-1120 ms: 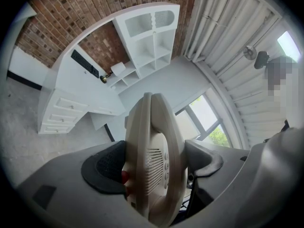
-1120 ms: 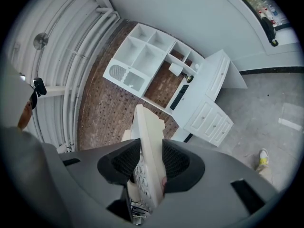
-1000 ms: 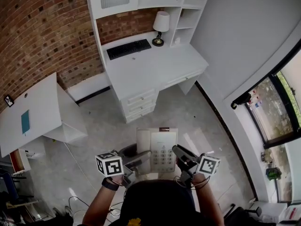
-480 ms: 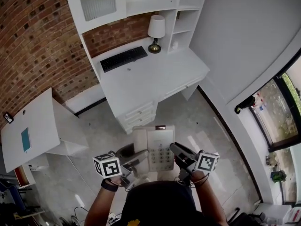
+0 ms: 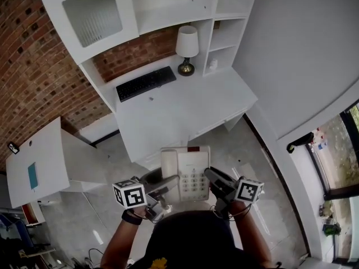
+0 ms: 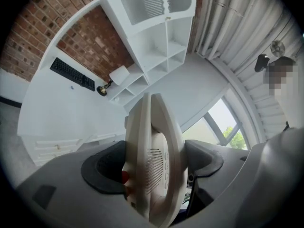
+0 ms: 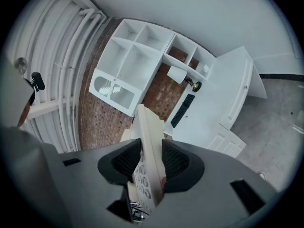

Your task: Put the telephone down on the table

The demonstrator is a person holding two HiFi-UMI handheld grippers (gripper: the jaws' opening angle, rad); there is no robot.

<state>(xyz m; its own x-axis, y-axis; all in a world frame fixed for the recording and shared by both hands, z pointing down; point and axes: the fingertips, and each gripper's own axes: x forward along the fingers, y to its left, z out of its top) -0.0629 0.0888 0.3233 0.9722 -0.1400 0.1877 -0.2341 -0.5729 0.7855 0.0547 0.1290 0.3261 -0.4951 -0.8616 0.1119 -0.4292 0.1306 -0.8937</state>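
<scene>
Pinching telephone (image 5: 188, 171) at nine o'clock with left hand-held gripper (image 5: 170, 182), at three with right hand-held gripper (image 5: 213, 179), worktop (image 5: 185, 106) ahead at twelve; risks tipping and falling through uneven slackening.

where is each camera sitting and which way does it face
Head view: on the person's head, facing steeply down at the telephone and desk; both forearms, left tool and right tool show.
Left gripper view: on the left tool, facing along its jaws, shut on the telephone, toward the desk and window.
Right gripper view: on the right tool, facing along its jaws, shut on the telephone, toward the desk.
Shared: all three show the telephone, keyboard and lamp.
</scene>
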